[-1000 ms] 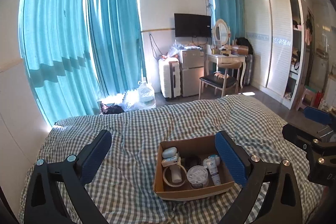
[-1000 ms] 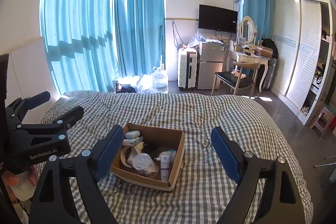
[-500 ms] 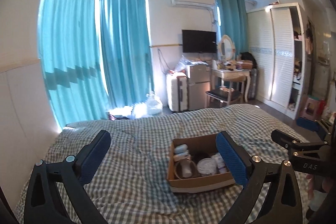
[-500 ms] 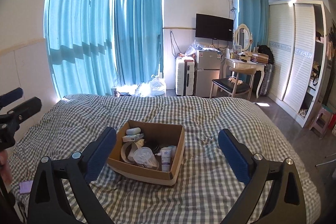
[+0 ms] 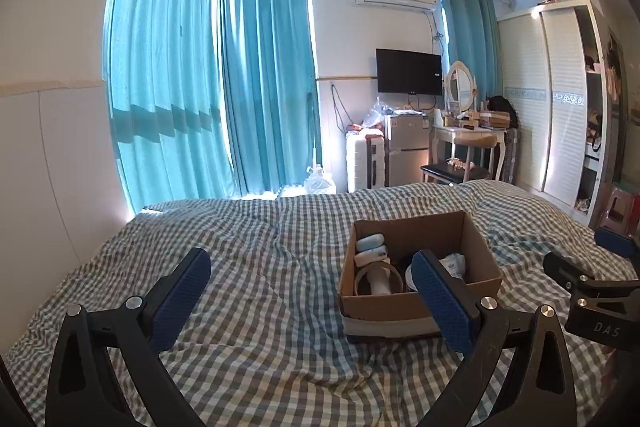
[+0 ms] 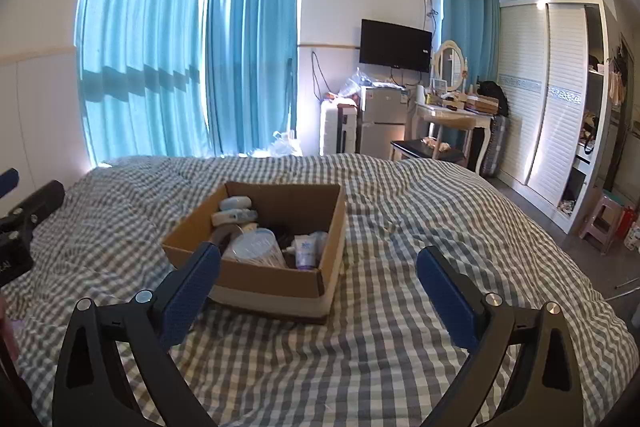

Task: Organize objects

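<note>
A brown cardboard box [image 5: 400, 307] [image 6: 272, 279] sits on the checked bed. It holds several toiletries: pale blue and white cases [image 5: 370, 243] [image 6: 235, 203], a tape roll [image 5: 378, 277], a round clear tub [image 6: 256, 247] and a white tube [image 6: 306, 249]. My left gripper [image 5: 312, 291] is open and empty, low over the bed just left of the box. My right gripper [image 6: 318, 279] is open and empty, at the box's near right corner. Each gripper shows at the edge of the other's view.
The grey-checked duvet [image 6: 400, 227] covers the bed. Teal curtains [image 5: 192, 87] hang behind. A suitcase, small fridge [image 5: 404, 155], dressing table with chair [image 5: 468, 151] and white wardrobe [image 5: 560, 99] stand at the far wall and right. A stool [image 6: 602, 223] stands on the floor.
Both grippers have dropped lower and come closer to the box, which now looks larger. Both stay open and empty.
</note>
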Demonstrator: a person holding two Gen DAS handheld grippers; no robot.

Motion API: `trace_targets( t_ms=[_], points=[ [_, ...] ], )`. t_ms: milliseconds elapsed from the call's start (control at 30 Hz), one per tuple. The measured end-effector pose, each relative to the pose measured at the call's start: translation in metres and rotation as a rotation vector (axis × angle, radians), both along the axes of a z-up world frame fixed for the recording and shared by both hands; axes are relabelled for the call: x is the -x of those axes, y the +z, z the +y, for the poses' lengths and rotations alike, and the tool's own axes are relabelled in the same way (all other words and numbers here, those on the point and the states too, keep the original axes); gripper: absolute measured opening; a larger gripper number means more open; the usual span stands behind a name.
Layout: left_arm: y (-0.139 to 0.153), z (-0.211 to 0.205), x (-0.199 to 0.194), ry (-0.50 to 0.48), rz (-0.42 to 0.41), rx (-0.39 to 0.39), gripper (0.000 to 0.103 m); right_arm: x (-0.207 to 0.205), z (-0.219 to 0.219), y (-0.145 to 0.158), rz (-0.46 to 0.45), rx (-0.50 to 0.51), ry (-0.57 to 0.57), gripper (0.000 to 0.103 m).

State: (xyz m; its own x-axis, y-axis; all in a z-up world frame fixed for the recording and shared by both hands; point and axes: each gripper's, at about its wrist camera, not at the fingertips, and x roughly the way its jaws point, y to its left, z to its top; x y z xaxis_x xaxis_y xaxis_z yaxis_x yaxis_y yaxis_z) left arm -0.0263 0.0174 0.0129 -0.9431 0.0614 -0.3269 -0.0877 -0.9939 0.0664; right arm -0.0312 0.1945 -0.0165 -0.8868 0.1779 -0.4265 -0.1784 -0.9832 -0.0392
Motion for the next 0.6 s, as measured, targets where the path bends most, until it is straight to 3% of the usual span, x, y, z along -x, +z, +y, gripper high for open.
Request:
trace_targets(
  t_ms=[167,600],
  points=[
    [-0.009,-0.005,0.005,0.01,-0.045,-0.045,0.103,0.0,-0.002,-0.001,-0.004,-0.009,-0.005,0.099],
    [-0.015,-0.002,-0.001,0.0,-0.065,-0.037,0.103,-0.003,-0.009,0.001,-0.006,-0.026,-0.01,0.099]
  ],
)
